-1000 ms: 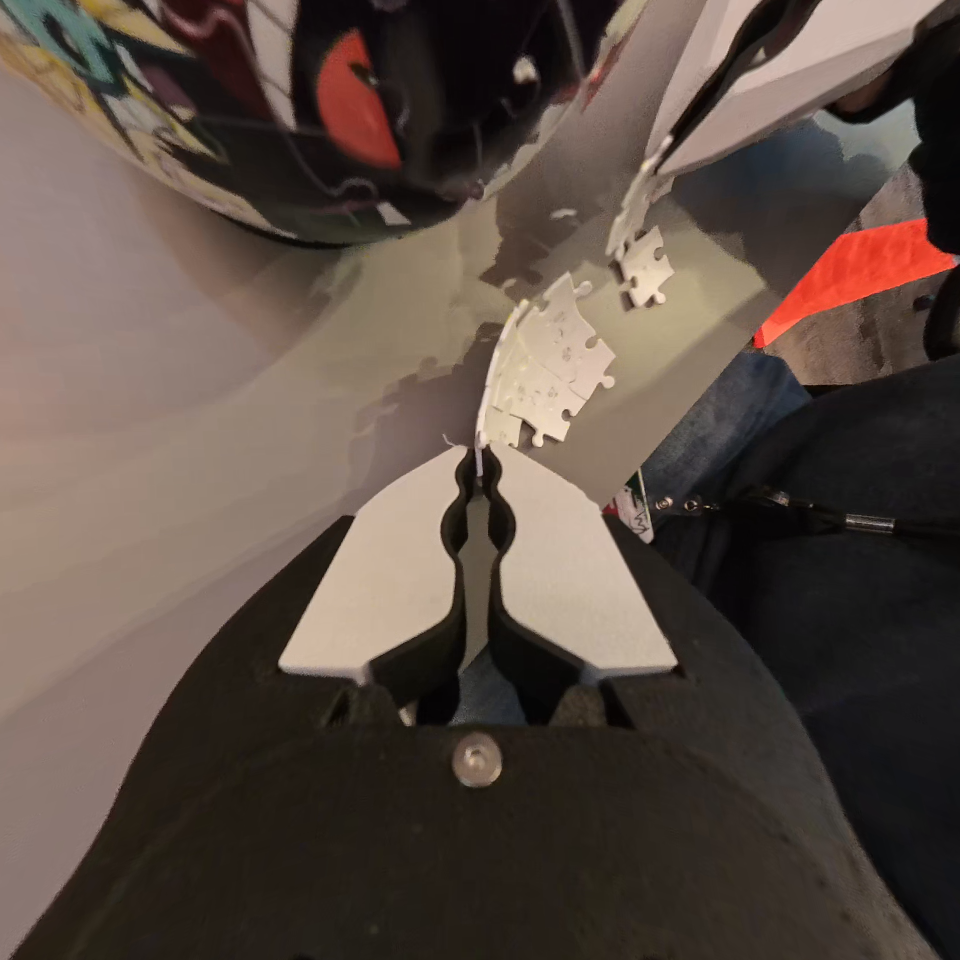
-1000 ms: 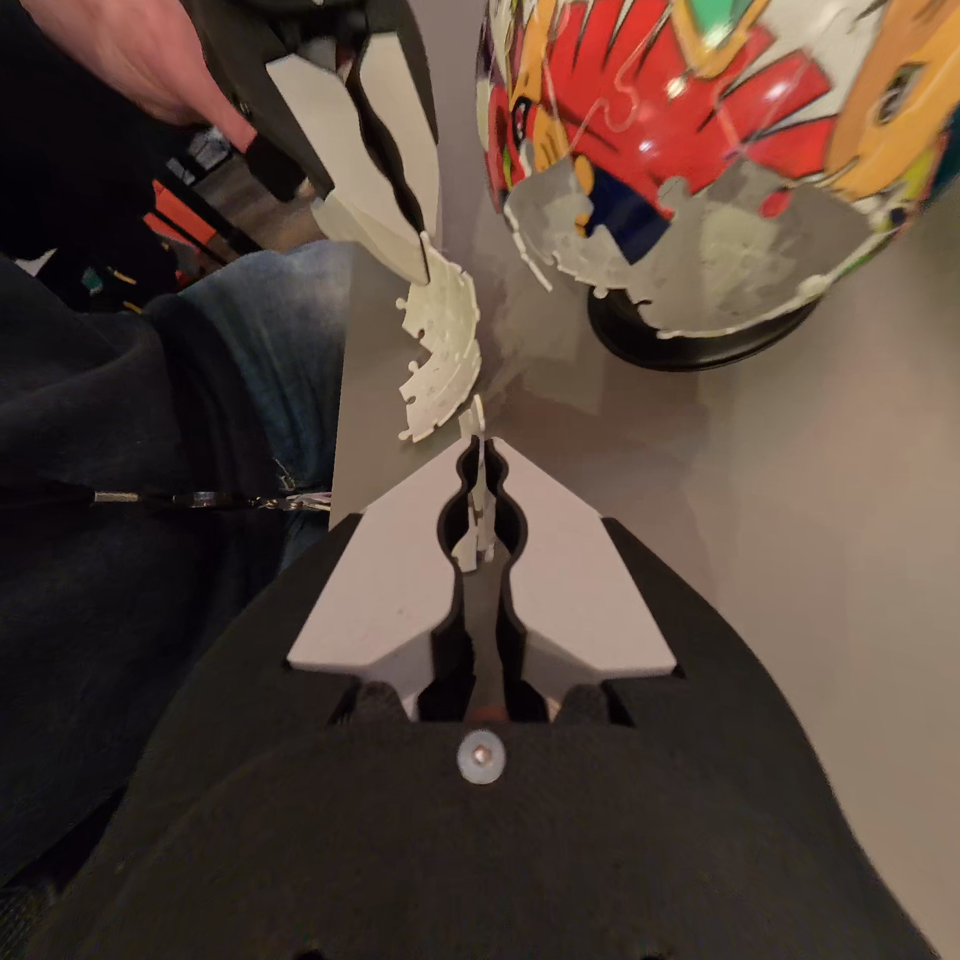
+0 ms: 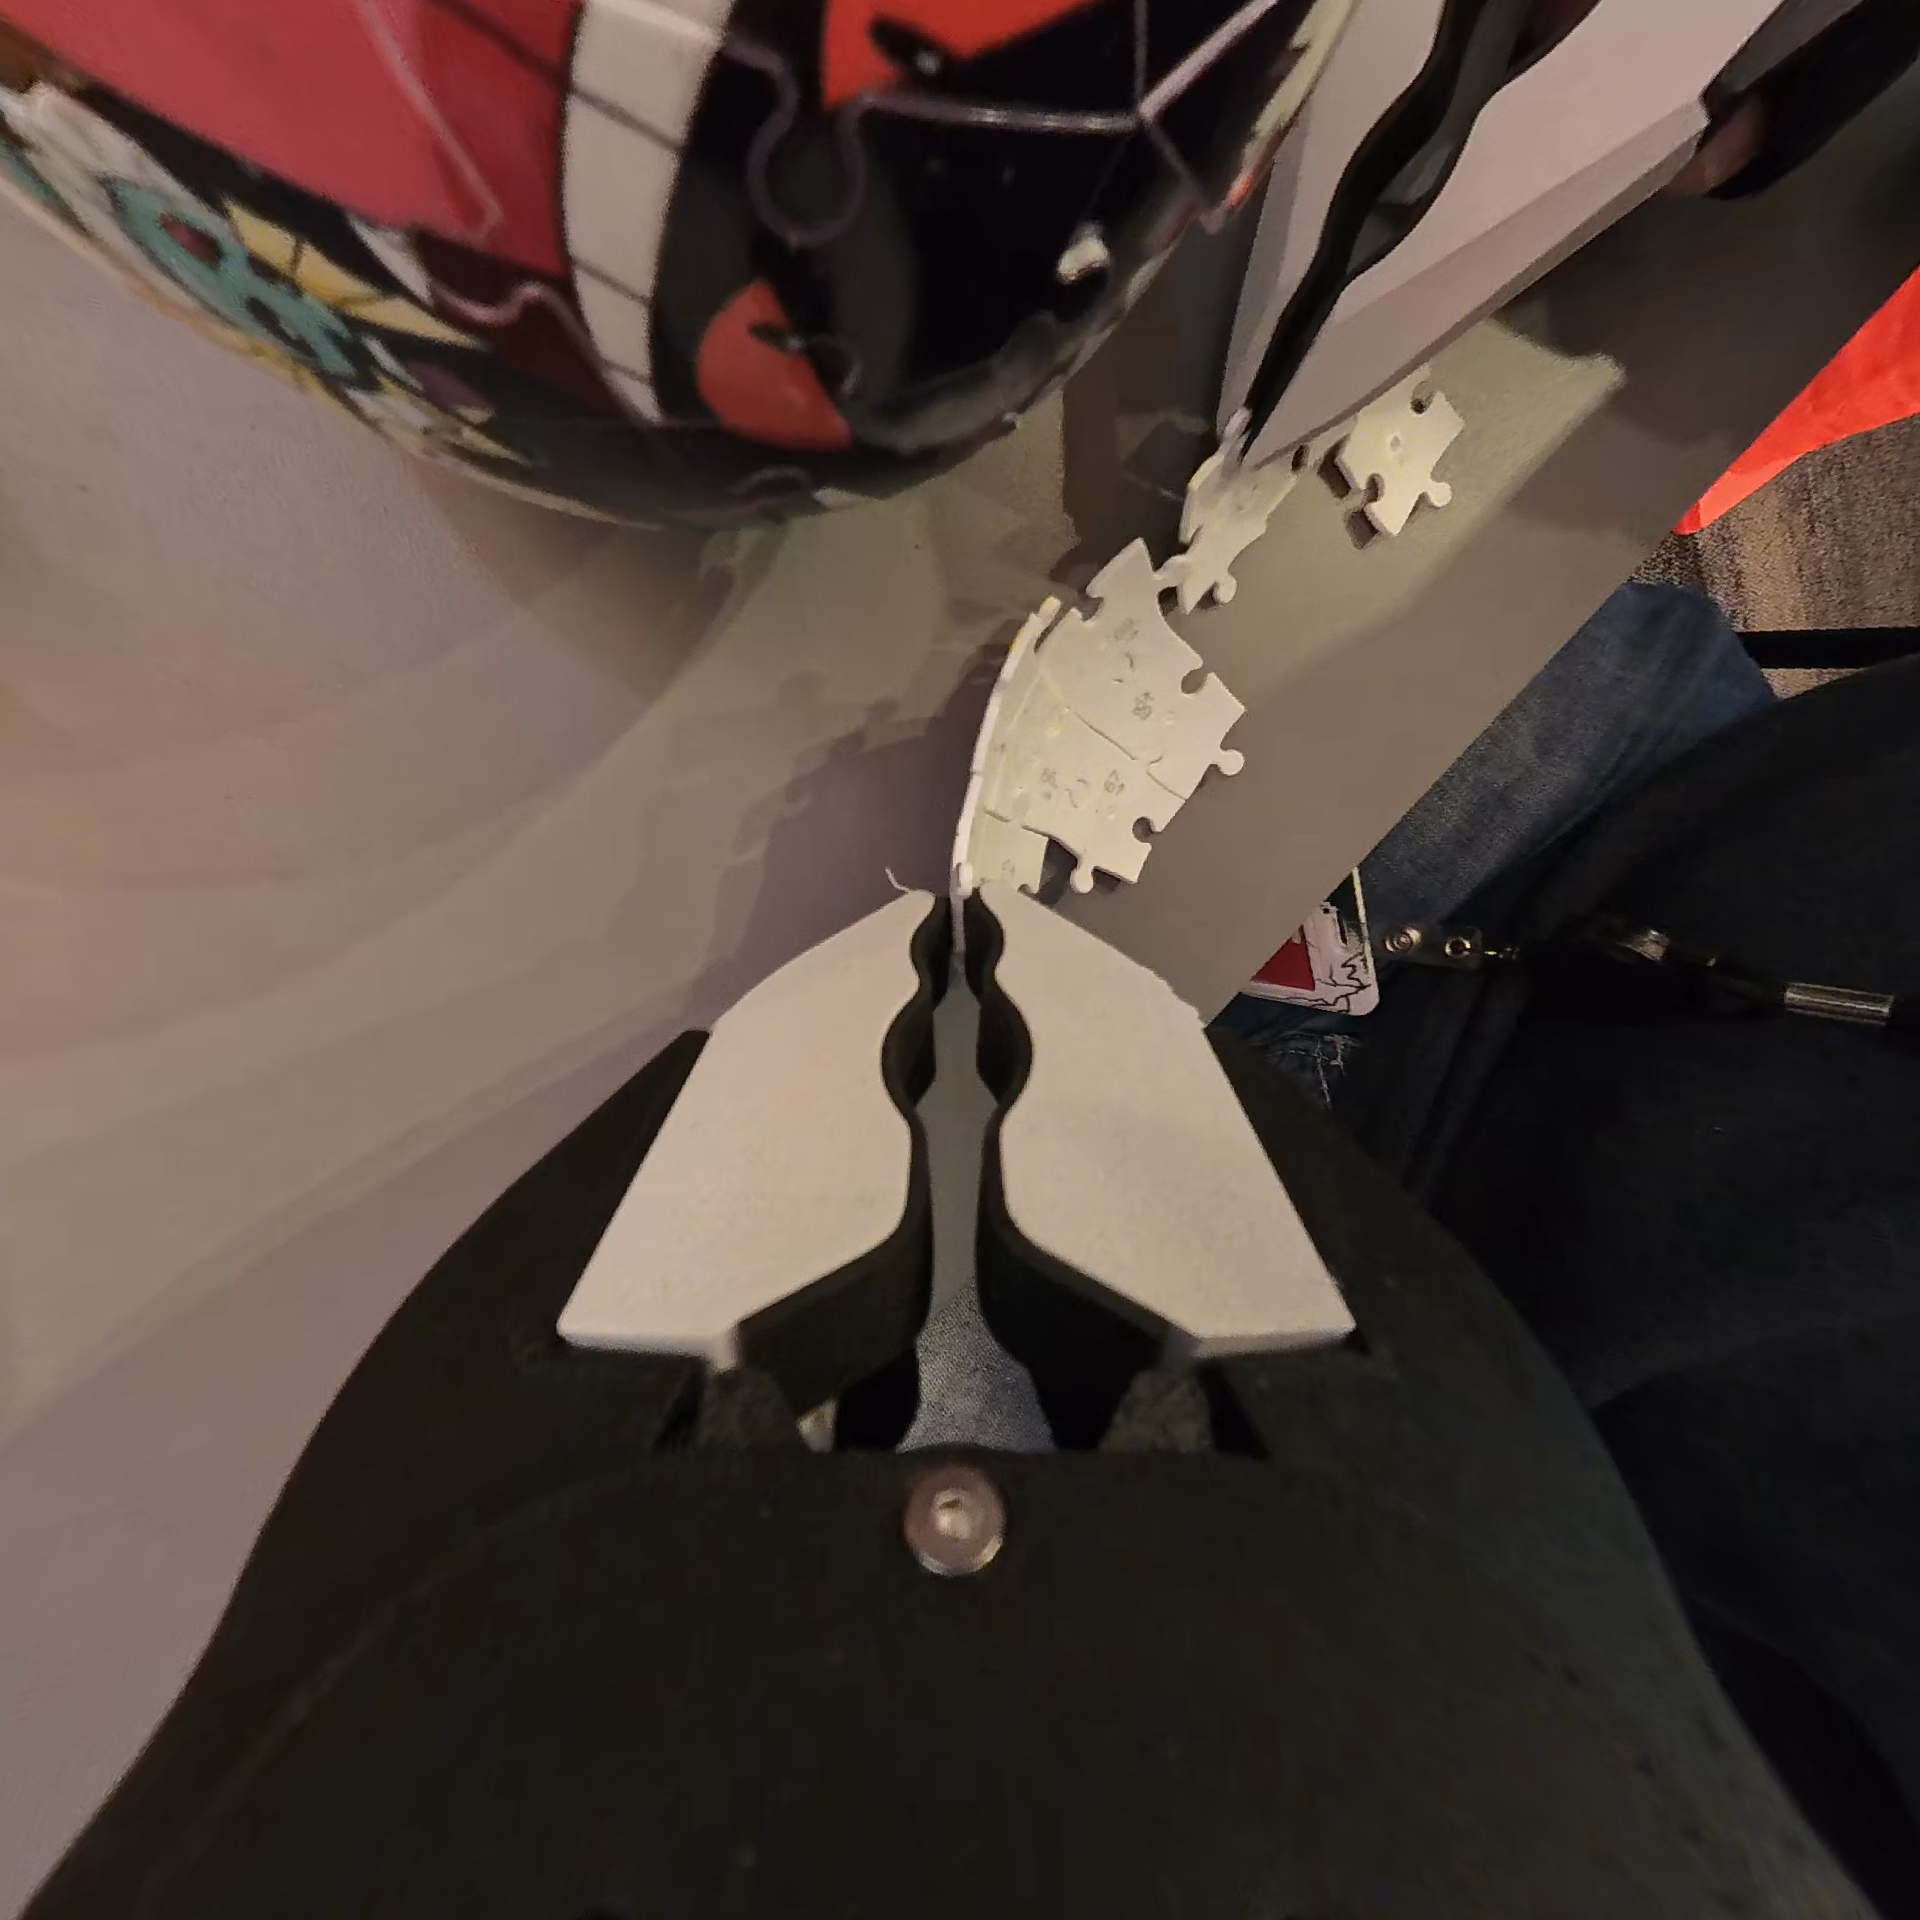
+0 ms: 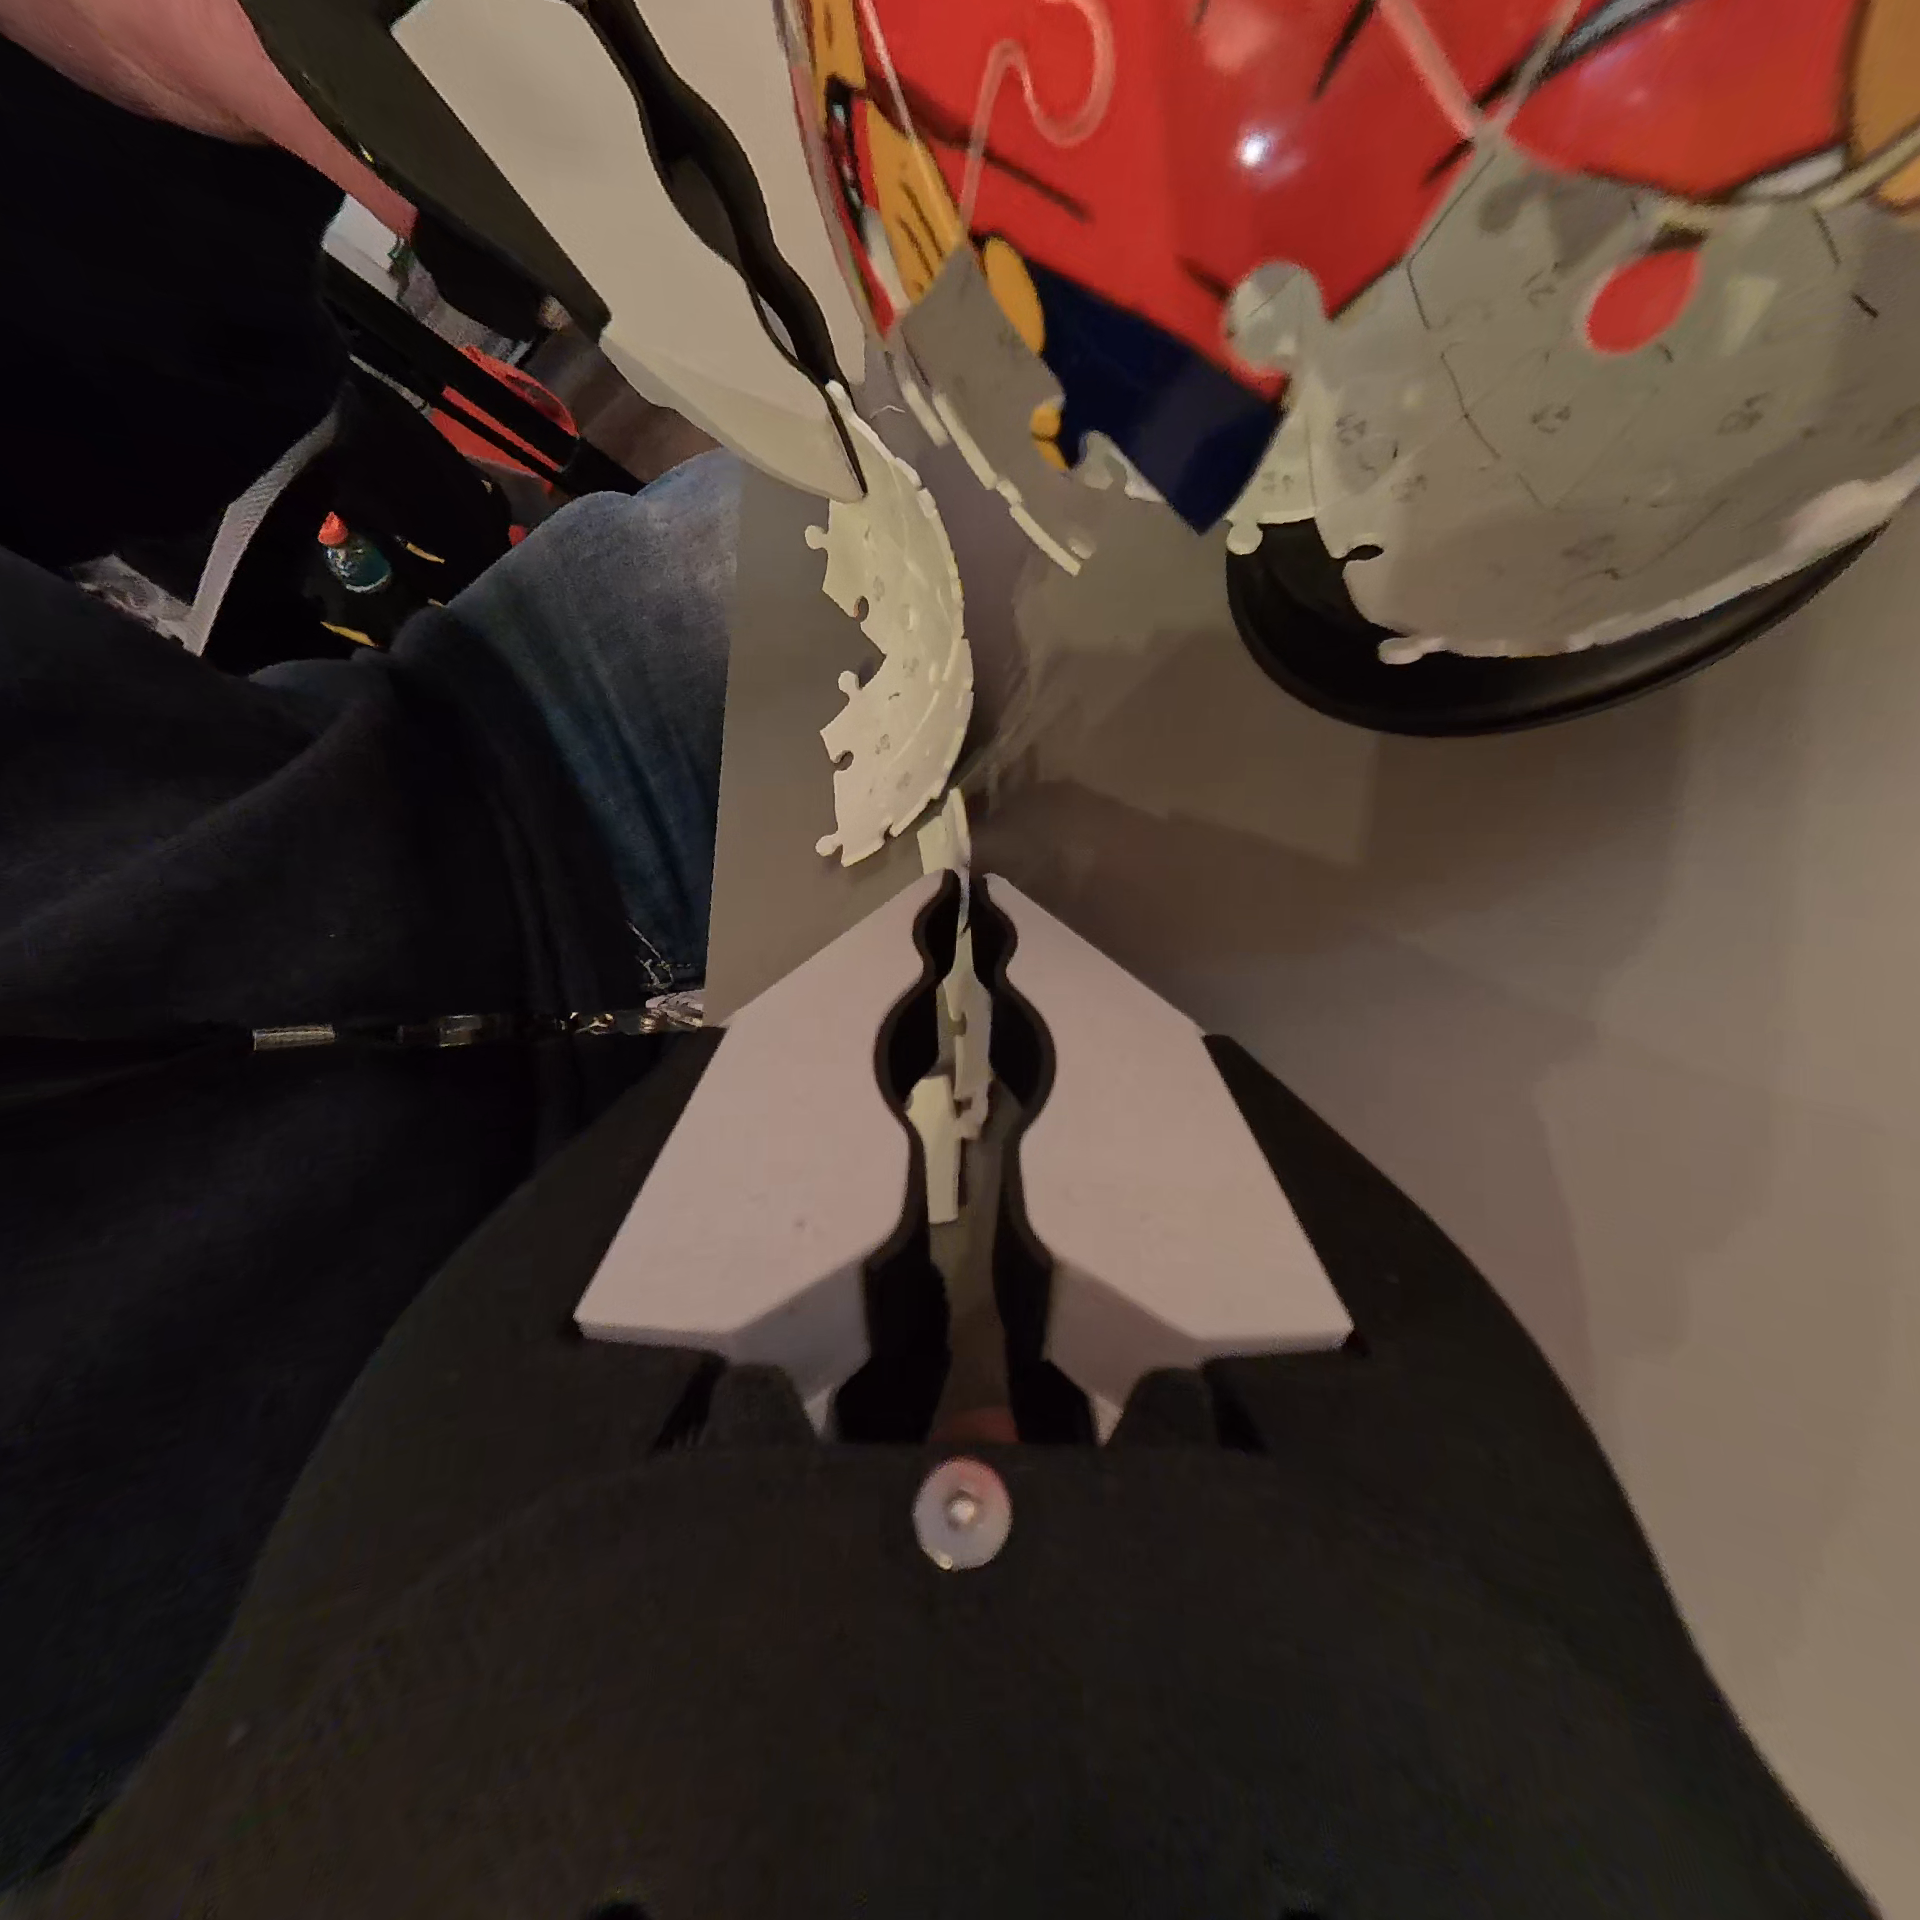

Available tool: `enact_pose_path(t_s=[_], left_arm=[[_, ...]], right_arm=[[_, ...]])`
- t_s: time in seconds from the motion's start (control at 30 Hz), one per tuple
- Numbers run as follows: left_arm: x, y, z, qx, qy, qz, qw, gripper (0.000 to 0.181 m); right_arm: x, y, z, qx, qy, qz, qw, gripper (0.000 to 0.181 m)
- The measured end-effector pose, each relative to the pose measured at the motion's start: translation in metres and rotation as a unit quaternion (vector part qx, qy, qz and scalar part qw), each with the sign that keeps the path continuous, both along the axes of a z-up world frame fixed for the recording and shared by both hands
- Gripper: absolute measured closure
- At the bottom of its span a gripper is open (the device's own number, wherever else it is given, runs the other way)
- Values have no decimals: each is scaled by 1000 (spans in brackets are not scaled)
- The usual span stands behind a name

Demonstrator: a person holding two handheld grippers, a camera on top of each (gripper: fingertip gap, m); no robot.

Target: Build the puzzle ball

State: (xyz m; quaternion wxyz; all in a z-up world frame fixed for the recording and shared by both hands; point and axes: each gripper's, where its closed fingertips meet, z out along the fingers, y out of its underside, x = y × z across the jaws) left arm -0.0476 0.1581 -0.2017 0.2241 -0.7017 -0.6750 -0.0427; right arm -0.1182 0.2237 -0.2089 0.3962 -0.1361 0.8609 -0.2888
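Holds a curved strip of joined white-backed pieces edge-on in the left gripper, clenched on the strip's near end. Holds a small piece in the right gripper, clamped along its length, only the tip poking past the fingertips.

Closes the gap since a second ago: piece and strip then clearly apart in the left wrist view, now tip against the strip's far end, tab at socket. Cannot tell whether clicked home or merely touching. Also sits much closer to the puzzle ball than a second ago, with the ball on its black stand and a ragged unfinished gap in its lower side.

Leaves one loose piece flat on the grey table, just beside the right fingers.

Reads as the joining step of a sub-assembly, held near the ball but not touching it. Probably calls next for a gentle press along the seam to seat the tab, then carrying the lengthened strip to the gap. Risks buckling the thin strip or popping a joint if pushed off-line
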Motion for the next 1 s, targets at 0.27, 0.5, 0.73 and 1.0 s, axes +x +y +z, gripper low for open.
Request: enact_pose_path(t_s=[0.27, 0.5, 0.73, 1.0], left_arm=[[1, 0, 0, 1, 2, 1, 1000, 179], [2, 3, 0, 3, 2, -3, 1000, 179], [4, 6, 0, 5, 2, -5, 1000, 179], [5, 10, 0, 10, 5, -6, 1000, 179]], right_arm=[[-14, 1, 2, -9, 15, -29, 999, 181], [-23, 6, -5, -4, 32, -45, 998, 181], [-43, 10, -7, -32, 129, -71, 989, 162], [-23, 68, -11, -21, 254, -4, 967, 164]])
